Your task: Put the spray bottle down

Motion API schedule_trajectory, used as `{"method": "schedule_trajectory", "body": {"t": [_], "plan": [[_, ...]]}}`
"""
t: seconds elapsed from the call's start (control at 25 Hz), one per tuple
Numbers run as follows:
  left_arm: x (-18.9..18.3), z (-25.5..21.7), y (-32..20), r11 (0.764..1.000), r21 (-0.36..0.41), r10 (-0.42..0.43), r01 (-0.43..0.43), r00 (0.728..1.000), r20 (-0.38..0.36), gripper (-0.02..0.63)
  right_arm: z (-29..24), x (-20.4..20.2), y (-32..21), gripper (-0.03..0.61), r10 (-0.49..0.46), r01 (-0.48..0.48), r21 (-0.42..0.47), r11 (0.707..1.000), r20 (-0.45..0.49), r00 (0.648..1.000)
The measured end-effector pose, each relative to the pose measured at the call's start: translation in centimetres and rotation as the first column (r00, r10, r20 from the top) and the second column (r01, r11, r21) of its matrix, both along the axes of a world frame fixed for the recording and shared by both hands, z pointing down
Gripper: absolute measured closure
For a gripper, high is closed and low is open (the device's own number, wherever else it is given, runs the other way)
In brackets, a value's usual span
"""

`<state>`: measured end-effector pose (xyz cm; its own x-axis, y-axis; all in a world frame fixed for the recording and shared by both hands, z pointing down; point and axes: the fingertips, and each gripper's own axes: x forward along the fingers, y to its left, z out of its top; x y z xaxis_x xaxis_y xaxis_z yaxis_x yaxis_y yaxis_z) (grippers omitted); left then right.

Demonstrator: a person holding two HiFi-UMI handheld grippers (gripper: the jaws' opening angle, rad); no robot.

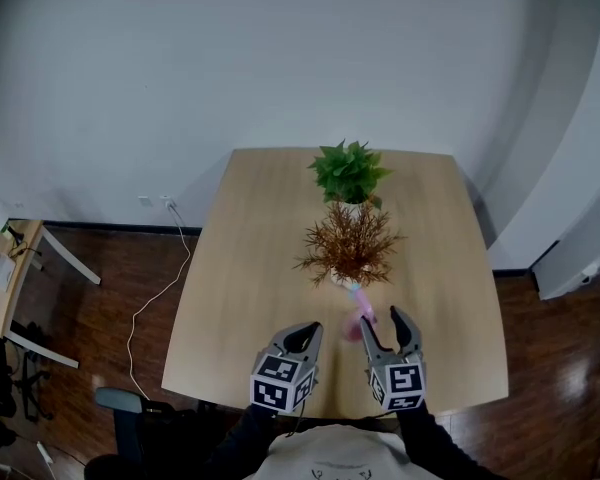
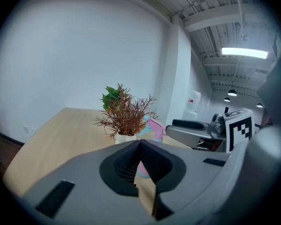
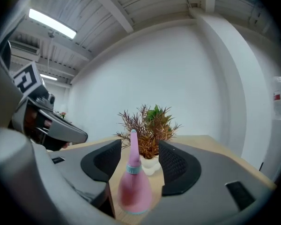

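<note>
The pink spray bottle [image 3: 133,186] with a pale blue collar stands upright on the wooden table [image 1: 250,268], just in front of the plants. It shows small in the head view, where the spray bottle [image 1: 359,320] sits by the right gripper's fingertips. My right gripper [image 3: 138,161] is open, its jaws standing wide on either side of the bottle and its pads clear of it. My left gripper [image 2: 140,144] is shut with nothing in it and hovers to the left of the bottle [image 2: 154,128]. In the head view the right gripper [image 1: 382,318] and left gripper [image 1: 308,333] sit side by side near the table's front edge.
A reddish-brown plant [image 1: 348,243] in a white pot stands right behind the bottle, with a green plant [image 1: 350,171] further back. A white wall lies beyond the table. At the left, a cable [image 1: 155,293] trails on the dark floor.
</note>
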<state>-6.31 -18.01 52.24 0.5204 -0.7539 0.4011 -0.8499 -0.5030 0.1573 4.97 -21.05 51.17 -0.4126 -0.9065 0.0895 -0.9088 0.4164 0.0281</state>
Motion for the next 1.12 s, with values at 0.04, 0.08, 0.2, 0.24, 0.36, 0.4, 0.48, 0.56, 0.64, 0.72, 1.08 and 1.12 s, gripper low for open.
{"method": "schedule_trajectory", "body": {"t": [0.04,0.08,0.2,0.24,0.36,0.4,0.48,0.56,0.64,0.72,1.08,1.12], "plan": [[0.1,0.0,-0.1,1.0,0.0,0.002,-0.002,1.0,0.0,0.611,-0.5,0.7,0.5,0.348,-0.001,0.001,0.006,1.0,0.015,1.0],[0.3,0.1,-0.2,1.0,-0.001,0.005,-0.005,1.0,0.001,0.611,-0.9,1.5,0.8,0.348,0.001,-0.001,0.009,1.0,0.032,0.999],[0.9,-0.2,-0.5,1.0,0.006,0.008,-0.008,1.0,-0.002,0.611,-2.3,4.2,1.2,0.434,0.033,-0.035,0.015,0.999,0.081,0.996],[1.2,-0.5,-0.5,1.0,0.012,0.01,-0.01,1.0,-0.005,0.611,-2.7,5.0,1.1,0.486,0.045,-0.046,0.018,0.999,0.091,0.995],[2.2,-1.5,-0.5,0.999,0.035,0.018,-0.018,1.0,-0.013,0.611,-3.7,6.8,0.7,0.578,0.057,-0.059,0.015,0.998,0.089,0.994],[2.5,-1.8,-0.5,0.999,0.043,0.02,-0.019,1.0,-0.015,0.611,-3.9,7.2,0.5,0.578,0.056,-0.057,0.01,0.998,0.082,0.995],[3.0,-2.4,-0.4,0.998,0.055,0.021,-0.02,1.0,-0.018,0.611,-4.1,8.0,0.2,0.578,0.053,-0.052,-0.009,0.999,0.074,0.996],[3.3,-2.9,-0.4,0.998,0.063,0.021,-0.019,1.0,-0.019,0.611,-4.3,8.6,0.0,0.578,0.047,-0.045,-0.025,0.999,0.079,0.996],[3.5,-3.3,-0.3,0.998,0.068,0.019,-0.018,1.0,-0.019,0.611,-4.4,8.9,0.0,0.578,0.038,-0.035,-0.035,0.999,0.081,0.996],[3.6,-3.5,-0.2,0.997,0.07,0.016,-0.015,1.0,-0.018,0.611,-4.4,8.7,0.1,0.578,0.025,-0.021,-0.044,0.999,0.081,0.996],[3.8,-4.4,0.1,0.997,0.076,0.007,-0.005,1.0,-0.019,0.611,-5.6,7.1,0.2,0.578,-0.042,0.047,-0.049,0.998,0.098,0.994],[3.7,-4.5,0.2,0.997,0.078,0.006,-0.005,1.0,-0.019,0.611,-5.7,6.9,0.2,0.578,-0.048,0.053,-0.049,0.997,0.098,0.994]]}}
